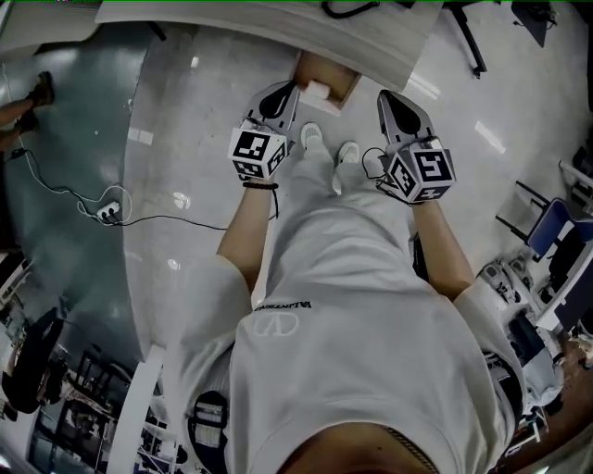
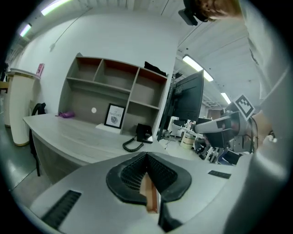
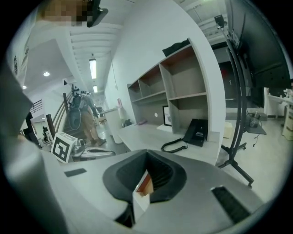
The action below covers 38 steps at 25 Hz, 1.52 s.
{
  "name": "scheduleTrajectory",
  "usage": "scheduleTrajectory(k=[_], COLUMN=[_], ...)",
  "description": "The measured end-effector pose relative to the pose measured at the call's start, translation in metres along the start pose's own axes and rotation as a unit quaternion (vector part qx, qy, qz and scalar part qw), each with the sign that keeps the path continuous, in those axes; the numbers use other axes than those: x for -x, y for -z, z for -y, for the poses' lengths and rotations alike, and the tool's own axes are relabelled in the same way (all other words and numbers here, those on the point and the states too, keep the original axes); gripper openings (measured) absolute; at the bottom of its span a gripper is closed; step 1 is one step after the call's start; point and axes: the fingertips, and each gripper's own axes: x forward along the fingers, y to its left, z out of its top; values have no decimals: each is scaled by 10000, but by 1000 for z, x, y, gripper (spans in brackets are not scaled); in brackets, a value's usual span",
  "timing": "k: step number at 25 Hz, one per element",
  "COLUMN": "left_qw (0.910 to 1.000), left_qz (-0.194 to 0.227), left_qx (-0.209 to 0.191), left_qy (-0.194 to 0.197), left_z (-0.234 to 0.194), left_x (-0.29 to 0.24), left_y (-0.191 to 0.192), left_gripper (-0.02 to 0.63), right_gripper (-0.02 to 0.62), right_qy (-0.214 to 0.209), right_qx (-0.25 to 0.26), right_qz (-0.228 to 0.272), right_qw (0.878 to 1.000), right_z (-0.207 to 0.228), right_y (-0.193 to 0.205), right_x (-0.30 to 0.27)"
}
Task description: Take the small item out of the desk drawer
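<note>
Two grippers hang side by side before the near edge of the desk (image 1: 250, 28), neither holding anything. Left gripper (image 1: 281, 93): jaws fully together, ribbed pads meeting, nothing clamped. I cannot identify the brown sliver in the slit below the pads. Between the grippers the drawer (image 1: 346, 89) stands pulled out from that near edge. A pale patch inside it I take for the small item (image 1: 318, 90), untouched. Right gripper (image 1: 393, 100): jaws likewise closed on nothing. Judgement: approach step. One claw should open before dipping in, come down clear of the drawer walls, and close only once its pads flank the item. Writing: the shirt (image 1: 352, 370) print reads VALENTINO, upside down to the head camera. The framed card (image 2: 114, 115) under the shelf unit (image 2: 114, 82) at the desk's back edge reads NATURE.
</note>
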Motion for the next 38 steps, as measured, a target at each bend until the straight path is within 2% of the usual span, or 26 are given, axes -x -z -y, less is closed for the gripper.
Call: scheduleTrajectory(k=[7, 18, 24, 30, 35, 38], left_qw=[9965, 9898, 9832, 9781, 9728, 9691], left_qz=[-741, -1294, -1682, -1913, -2157, -2319], left_qx=[292, 479, 539, 571, 526, 451], left_qy=[-265, -364, -463, -595, -656, -709], left_z=[-22, -20, -15, -28, -30, -32], left_x=[-54, -102, -121, -138, -148, -154], left_y=[70, 146, 196, 241, 272, 288], left_gripper=[3, 73, 230, 308, 420, 465], right_gripper=[-2, -2, -2, -2, -2, -2], right_qy=[-194, -330, -281, -343, -330, -335], right_qx=[-1, -376, -731, -804, -788, -816], right_qz=[-504, -1211, -1473, -1486, -1486, -1496], right_qw=[9985, 9914, 9860, 9850, 9852, 9848], right_z=[10, 28, 42, 47, 58, 63], right_y=[62, 166, 209, 242, 261, 271], right_x=[-54, -99, -106, -124, -129, -131])
